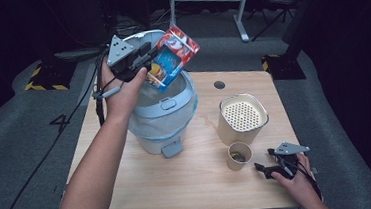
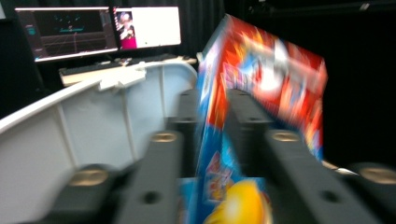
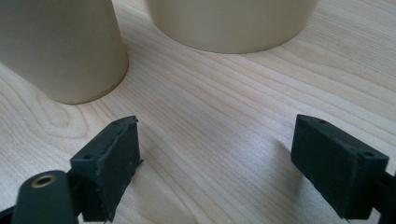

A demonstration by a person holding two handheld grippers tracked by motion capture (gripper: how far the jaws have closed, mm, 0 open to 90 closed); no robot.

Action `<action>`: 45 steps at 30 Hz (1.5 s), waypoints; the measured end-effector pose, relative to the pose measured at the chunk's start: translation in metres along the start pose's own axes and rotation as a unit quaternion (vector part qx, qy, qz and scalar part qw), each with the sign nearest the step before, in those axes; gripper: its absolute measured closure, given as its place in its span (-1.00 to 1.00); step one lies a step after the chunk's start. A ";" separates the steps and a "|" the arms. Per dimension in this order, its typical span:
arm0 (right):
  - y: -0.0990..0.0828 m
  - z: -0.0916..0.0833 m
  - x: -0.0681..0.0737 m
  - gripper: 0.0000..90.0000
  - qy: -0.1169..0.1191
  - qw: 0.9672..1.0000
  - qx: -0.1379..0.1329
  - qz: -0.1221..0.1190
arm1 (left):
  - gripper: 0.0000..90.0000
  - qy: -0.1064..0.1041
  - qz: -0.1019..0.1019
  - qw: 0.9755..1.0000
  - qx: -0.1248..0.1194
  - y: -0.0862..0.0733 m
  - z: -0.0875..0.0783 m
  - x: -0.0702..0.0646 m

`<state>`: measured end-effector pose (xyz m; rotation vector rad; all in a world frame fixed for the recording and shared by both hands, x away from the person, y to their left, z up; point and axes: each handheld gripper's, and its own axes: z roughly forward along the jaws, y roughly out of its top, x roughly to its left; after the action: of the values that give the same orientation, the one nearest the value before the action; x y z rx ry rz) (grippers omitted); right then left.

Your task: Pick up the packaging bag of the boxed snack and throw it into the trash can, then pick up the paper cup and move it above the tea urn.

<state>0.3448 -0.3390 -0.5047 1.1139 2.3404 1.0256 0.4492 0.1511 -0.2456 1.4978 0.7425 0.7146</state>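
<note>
A red and blue carton (image 1: 174, 55) hangs tilted over the open mouth of a pale blue pedal bin (image 1: 162, 121). My left gripper (image 1: 152, 57) is at the carton's lower left end, above the bin's rim. In the left gripper view the carton (image 2: 261, 84) stands between the two jaws and is smeared while the jaws are sharp; the jaws stand apart and the pads do not seem to press on it. My right gripper (image 1: 266, 171) rests low at the table's front right, open and holding nothing (image 3: 215, 154).
The bin's raised lid (image 2: 93, 121) stands behind the left gripper. A cream container with a perforated top (image 1: 242, 117) and a paper cup (image 1: 239, 155) stand just beyond the right gripper. The wooden table (image 1: 180, 185) has bare room in front. Monitors (image 2: 98, 28) glow beyond.
</note>
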 end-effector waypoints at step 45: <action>-0.002 -0.008 0.007 -0.42 0.035 0.999 0.007 -0.037 | -0.08 -0.170 0.056 0.976 0.122 -0.106 -0.130 -0.061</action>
<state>0.3354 -0.3380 -0.5006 1.0026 2.4284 1.0383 0.3051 0.1841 -0.3455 1.8416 0.4993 0.4431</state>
